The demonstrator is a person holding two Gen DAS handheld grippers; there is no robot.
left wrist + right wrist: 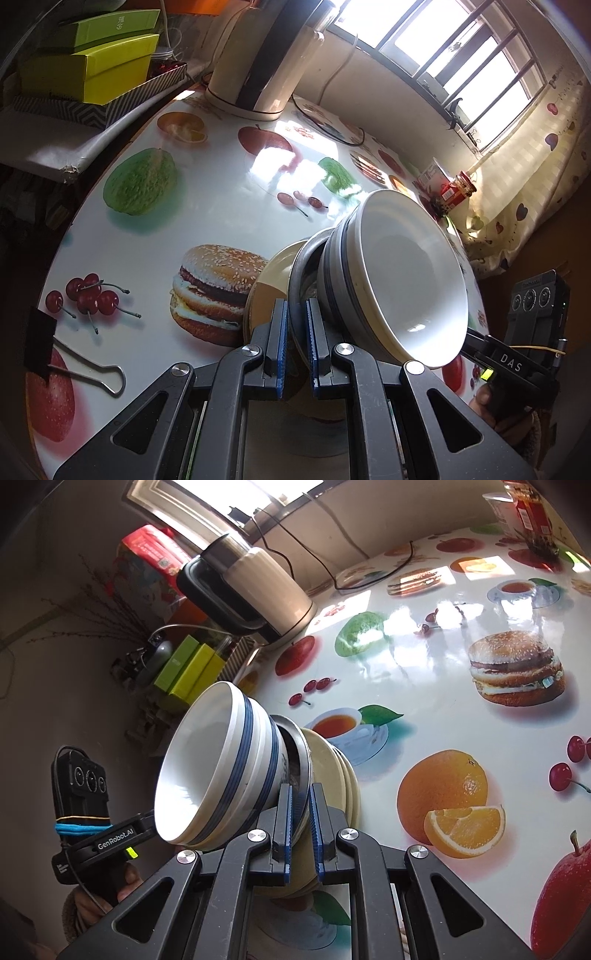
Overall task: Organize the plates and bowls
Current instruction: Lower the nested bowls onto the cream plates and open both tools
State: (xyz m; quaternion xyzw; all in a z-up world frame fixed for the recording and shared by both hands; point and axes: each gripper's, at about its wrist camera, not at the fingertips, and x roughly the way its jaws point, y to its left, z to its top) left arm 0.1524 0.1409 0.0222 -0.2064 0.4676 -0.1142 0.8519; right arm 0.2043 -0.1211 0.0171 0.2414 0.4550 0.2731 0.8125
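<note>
Both the left gripper (pixel 297 314) and right gripper (pixel 302 799) are clamped on opposite rim edges of the grey metal plate (pixel 300 266), which sits between the blue-banded white ceramic bowls (pixel 399 280) and cream plates (pixel 267 277), lifted above the fruit-printed glossy table (pixel 221 192).

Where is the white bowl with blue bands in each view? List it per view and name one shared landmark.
Left wrist: the white bowl sits right of centre, its opening facing right.
Right wrist: the white bowl sits left of centre, its opening facing left.
Shared landmark: the kettle on the table's far side.
</note>
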